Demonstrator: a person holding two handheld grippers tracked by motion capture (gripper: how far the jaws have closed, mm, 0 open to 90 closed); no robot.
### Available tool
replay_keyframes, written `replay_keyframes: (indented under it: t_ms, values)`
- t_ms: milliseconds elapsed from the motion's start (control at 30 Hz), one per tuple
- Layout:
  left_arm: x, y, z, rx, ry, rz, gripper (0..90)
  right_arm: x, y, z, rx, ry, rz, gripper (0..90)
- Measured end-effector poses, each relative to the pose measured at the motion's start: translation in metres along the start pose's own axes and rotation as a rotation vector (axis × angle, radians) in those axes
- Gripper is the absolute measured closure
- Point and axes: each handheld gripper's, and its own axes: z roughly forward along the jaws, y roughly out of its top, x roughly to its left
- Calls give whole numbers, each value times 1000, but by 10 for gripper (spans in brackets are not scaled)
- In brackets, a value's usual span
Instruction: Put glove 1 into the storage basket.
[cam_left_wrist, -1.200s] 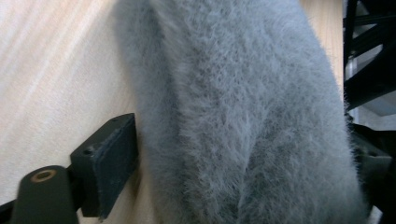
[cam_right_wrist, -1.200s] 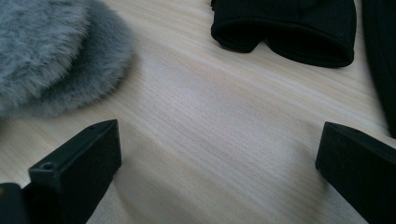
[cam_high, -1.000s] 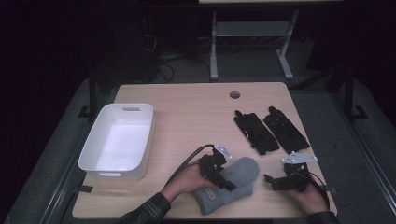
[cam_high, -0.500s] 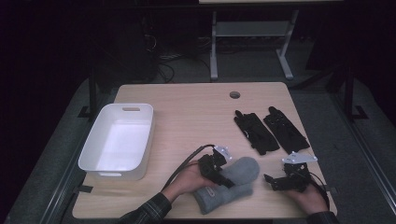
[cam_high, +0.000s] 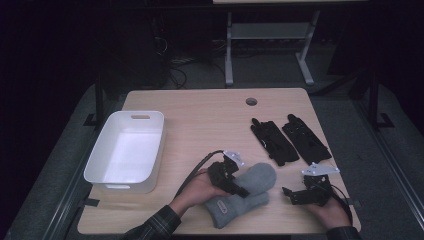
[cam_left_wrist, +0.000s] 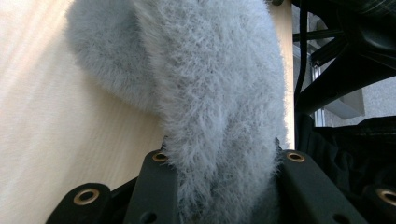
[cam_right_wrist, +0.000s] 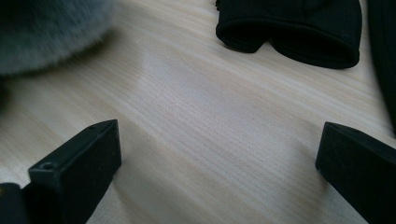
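White tub sits on desk at left; 2 black gloves lie side by side at right, hole near far edge.

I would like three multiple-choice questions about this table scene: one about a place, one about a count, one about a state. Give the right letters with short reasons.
1. Where is the white tub?
A. left part of the table
B. right part
C. on the floor

2. How many black gloves lie on the table?
A. one
B. two
C. four

3. How is the left gripper?
A. open above the tub
B. lying loose
C. shut on the grey mitten

Answers:
1 A: the high view shows it near the left edge.
2 B: a pair lies side by side.
3 C: the fur is squeezed between its jaws.
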Motion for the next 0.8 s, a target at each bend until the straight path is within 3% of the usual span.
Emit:
replay_keyframes:
  t_ms: [433,533,633,800]
  values:
    - [6,10,-47,-32,69,3,693,0,0,0,0,0,0,1]
    - [7,9,-60,-59,58,-3,692,0,0,0,0,0,-1,1]
    - [7,9,-77,-74,109,2,692,0,0,0,0,0,-2,1]
    - [9,8,-90,-95,120,-12,692,0,0,0,0,2,-4,1]
